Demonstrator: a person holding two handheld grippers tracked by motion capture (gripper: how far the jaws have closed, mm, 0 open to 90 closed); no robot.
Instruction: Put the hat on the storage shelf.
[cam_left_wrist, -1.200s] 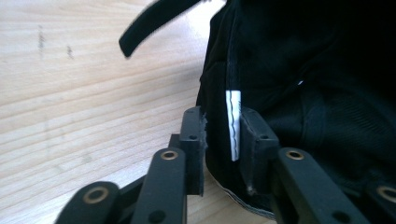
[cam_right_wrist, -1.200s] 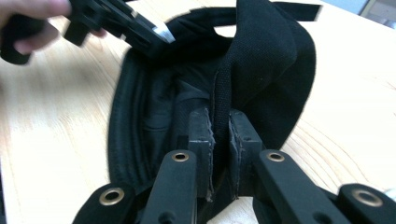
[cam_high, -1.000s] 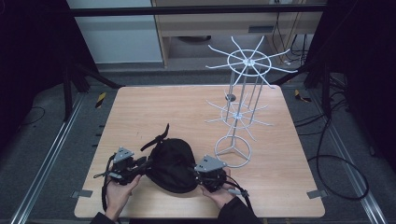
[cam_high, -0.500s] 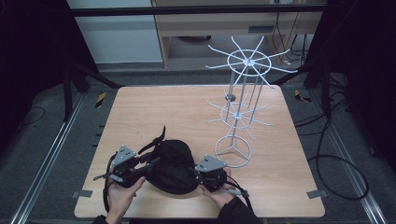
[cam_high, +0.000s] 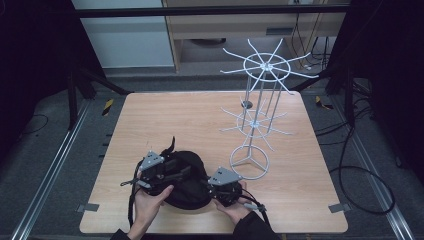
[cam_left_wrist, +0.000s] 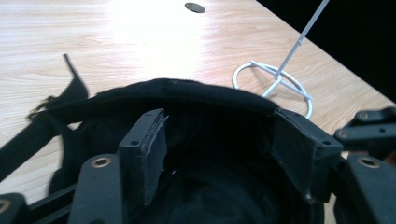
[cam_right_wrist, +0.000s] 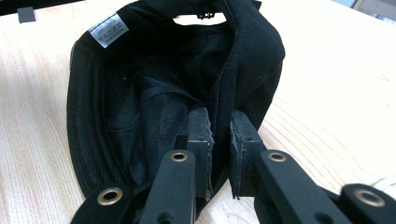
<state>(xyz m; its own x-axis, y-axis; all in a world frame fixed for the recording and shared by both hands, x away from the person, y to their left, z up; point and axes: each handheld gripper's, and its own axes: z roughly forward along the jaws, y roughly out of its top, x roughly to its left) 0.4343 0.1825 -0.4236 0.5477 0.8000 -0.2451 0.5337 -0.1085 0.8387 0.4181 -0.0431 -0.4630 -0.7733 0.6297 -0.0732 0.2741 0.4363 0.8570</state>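
A black cap (cam_high: 186, 180) is lying upside down at the near edge of the wooden table (cam_high: 165, 115), its hollow facing up, and everything here is placed against it. Left of the cap, the left gripper (cam_high: 172, 172) is reaching in over the rim; its jaws have just been opening and are now standing wide apart inside the hollow, pads off the cloth, gripping nothing. A loose strap (cam_left_wrist: 70, 88) is trailing from the cap's left side onto the bare wood. The cap's long axis is running roughly left to right across the table between the two grippers. On the cap's right side, the right gripper (cam_right_wrist: 218, 140) is pinching the rim band, jaws nearly closed with the cloth between the pads. Right of the cap and just behind it, a white wire rack (cam_high: 257, 120) is standing upright, its ring base (cam_high: 249, 162) near the cap but apart from it.
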